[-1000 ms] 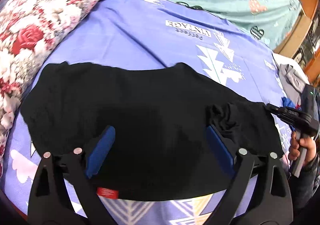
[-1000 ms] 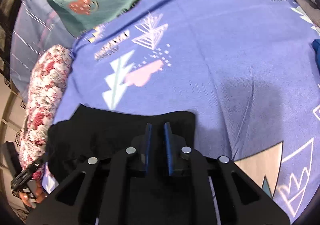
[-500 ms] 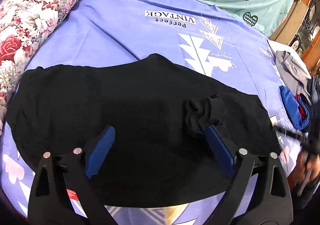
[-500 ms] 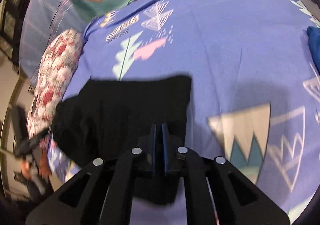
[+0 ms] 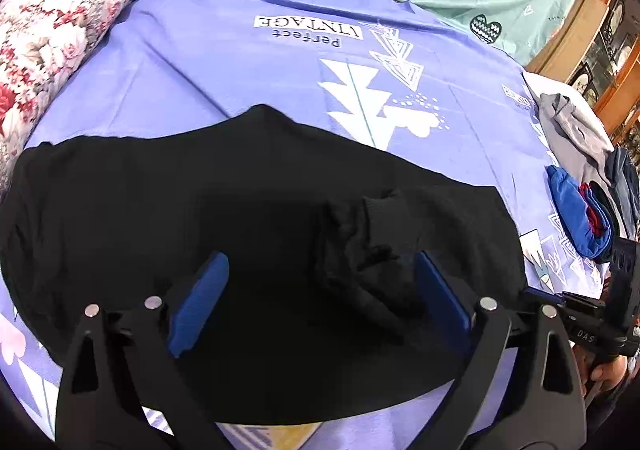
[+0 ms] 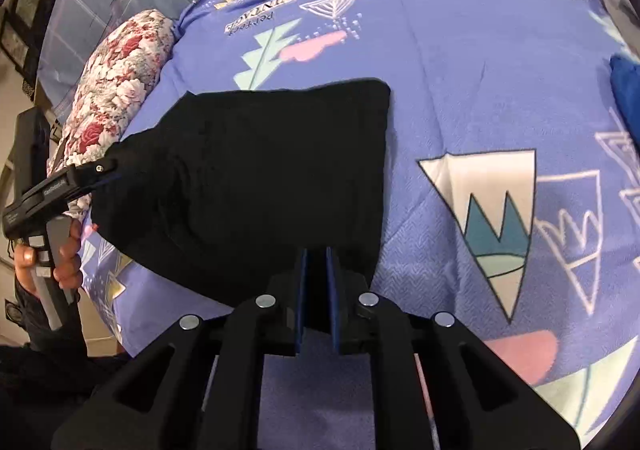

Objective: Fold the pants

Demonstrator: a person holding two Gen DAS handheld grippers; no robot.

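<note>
On bed sheet (image 5: pixel 248 62): black pants (image 5: pixel 224 218).
R gripper (image 6: pixel 316 270) pinches pants' edge; L gripper (image 5: pixel 320 290) gapes wide, I grip nothing.

Pants (image 5: pixel 224 218) on bedsheet (image 5: pixel 248 82), beside pillow (image 5: pixel 52 22)

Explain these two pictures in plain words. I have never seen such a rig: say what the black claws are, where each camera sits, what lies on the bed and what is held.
There is no robot: a person holds a two-finger gripper in each hand, with a wide-angle camera on each looking along its fingers. The left-wrist view shows the left gripper, jaws wide open over the black pants, gripping nothing. The right-wrist view shows the right gripper, closed on the near edge of the pants. The pants lie on a purple bedsheet, with a floral pillow at one side and a pile of other clothes at the other.
</note>
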